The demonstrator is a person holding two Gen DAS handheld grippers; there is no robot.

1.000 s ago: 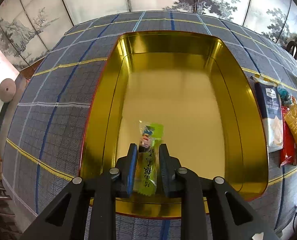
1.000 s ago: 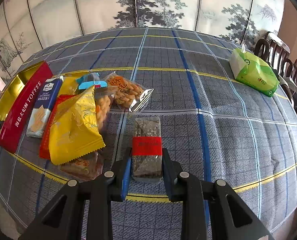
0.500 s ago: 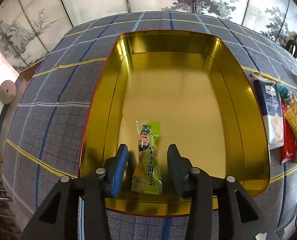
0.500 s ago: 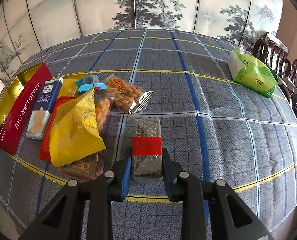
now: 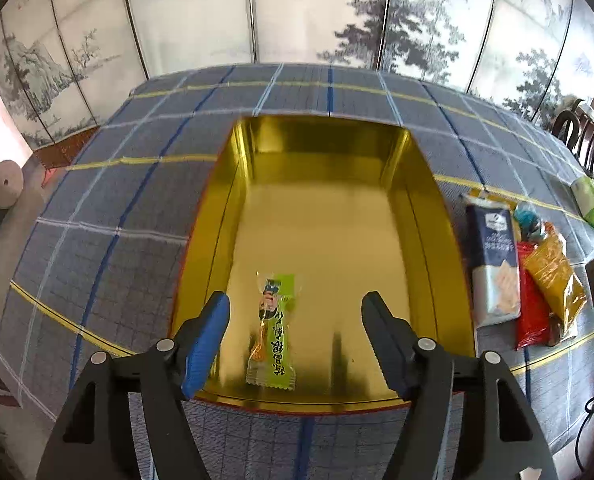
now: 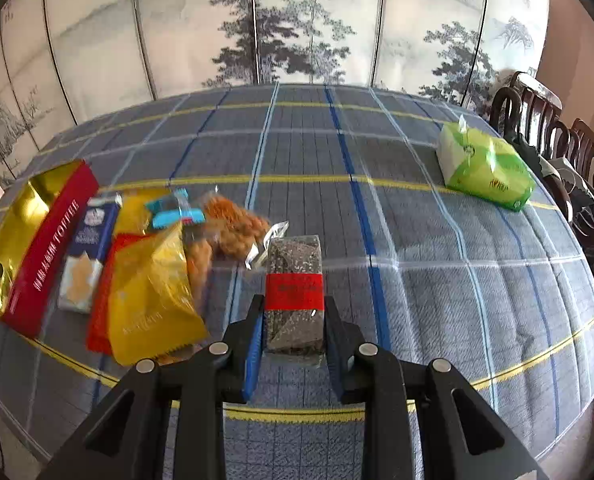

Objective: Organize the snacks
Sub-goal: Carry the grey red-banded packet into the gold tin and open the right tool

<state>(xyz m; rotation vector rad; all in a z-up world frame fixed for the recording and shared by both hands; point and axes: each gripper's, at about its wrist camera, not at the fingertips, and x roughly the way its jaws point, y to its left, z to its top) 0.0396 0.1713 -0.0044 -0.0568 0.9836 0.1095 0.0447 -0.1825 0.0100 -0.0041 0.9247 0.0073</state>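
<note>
Gold tin, green snack packet, blue-grey plaid tablecloth.

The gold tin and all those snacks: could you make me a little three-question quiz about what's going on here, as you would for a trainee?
1. True or false: the green snack stick lies inside the gold tin.
2. What is the right gripper shut on?
A. the yellow bag
B. the dark seed bar with a red band
C. the green tissue pack
3. Fill in: the left gripper's jaws are ____, with the stick lying loose between them, touching neither pad.

Key: 1 true; 2 B; 3 opening.
</note>
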